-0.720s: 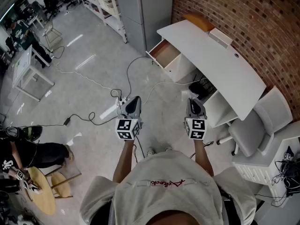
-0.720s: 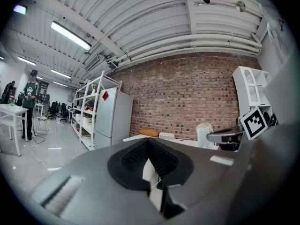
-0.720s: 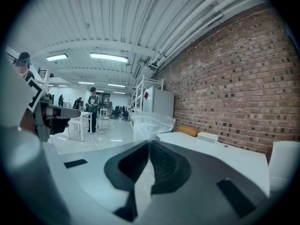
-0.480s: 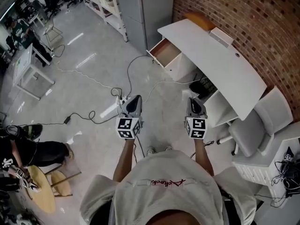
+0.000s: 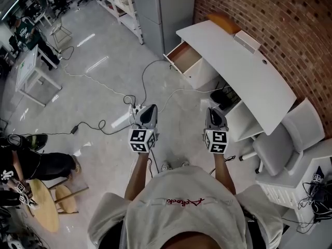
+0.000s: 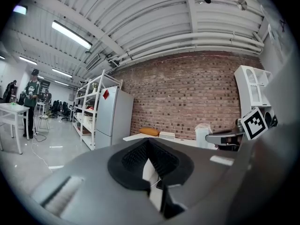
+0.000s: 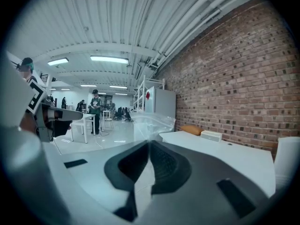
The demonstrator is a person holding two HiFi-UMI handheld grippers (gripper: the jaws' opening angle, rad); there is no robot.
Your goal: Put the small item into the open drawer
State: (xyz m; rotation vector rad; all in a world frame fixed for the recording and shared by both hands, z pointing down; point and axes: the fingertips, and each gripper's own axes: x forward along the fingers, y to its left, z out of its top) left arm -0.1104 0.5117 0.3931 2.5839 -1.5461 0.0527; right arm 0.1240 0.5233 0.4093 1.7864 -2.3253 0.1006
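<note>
At 11 o'clock, drawer (image 5: pixel 182 57) has barely neared; right gripper (image 5: pixel 213 110) keeps pinching clear bag (image 7: pixel 154 125); left gripper (image 5: pixel 150 109) pressed together, empty.

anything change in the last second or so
Almost nothing: only the view shifts a touch. The left hand-held gripper and right hand-held gripper stay held out over the floor, jaws shut, the right apparently on a clear plastic piece. Nothing was taken hold of or let go. The drawer stays open.
</note>
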